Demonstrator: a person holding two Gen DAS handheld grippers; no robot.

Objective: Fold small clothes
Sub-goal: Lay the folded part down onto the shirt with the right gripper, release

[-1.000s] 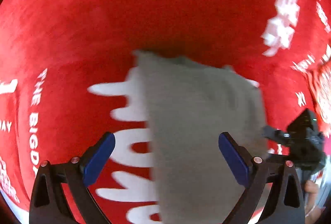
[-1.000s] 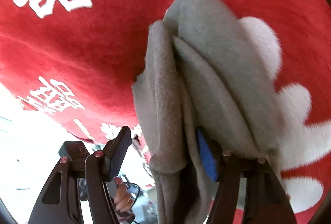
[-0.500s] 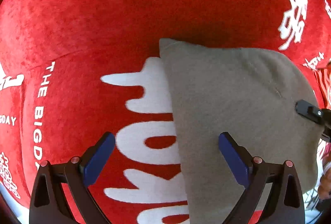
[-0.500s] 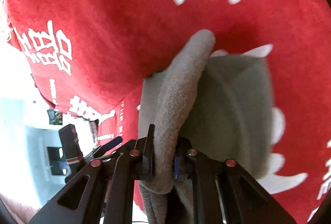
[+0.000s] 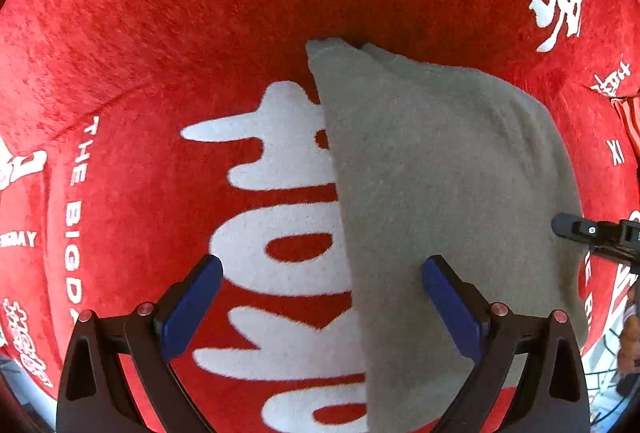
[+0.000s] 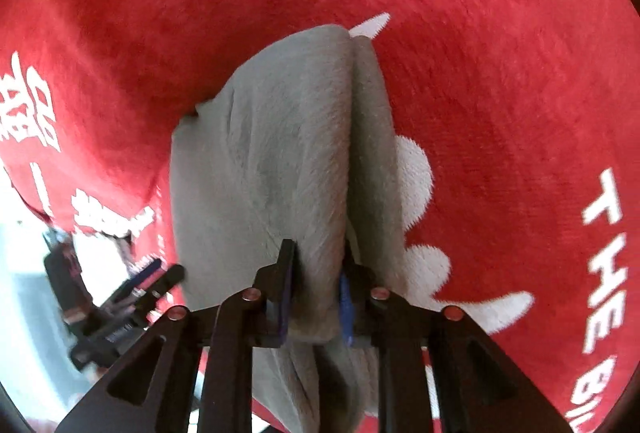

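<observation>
We point our right gripper (image 6: pixel 316 285) steeply down at the grey garment (image 6: pixel 280 161), its jaws narrow and clamped on a thick fold of the cloth; they have just been easing apart slightly, with the fold between them. We hold our left gripper (image 5: pixel 322 307) almost straight down over the garment's straight edge, jaws spread wide, gripping nothing, one blue pad (image 5: pixel 450 309) above the grey cloth. Beyond both, the garment lies on the red blanket (image 5: pixel 200 13) with white lettering, covering part of the big white characters.
</observation>
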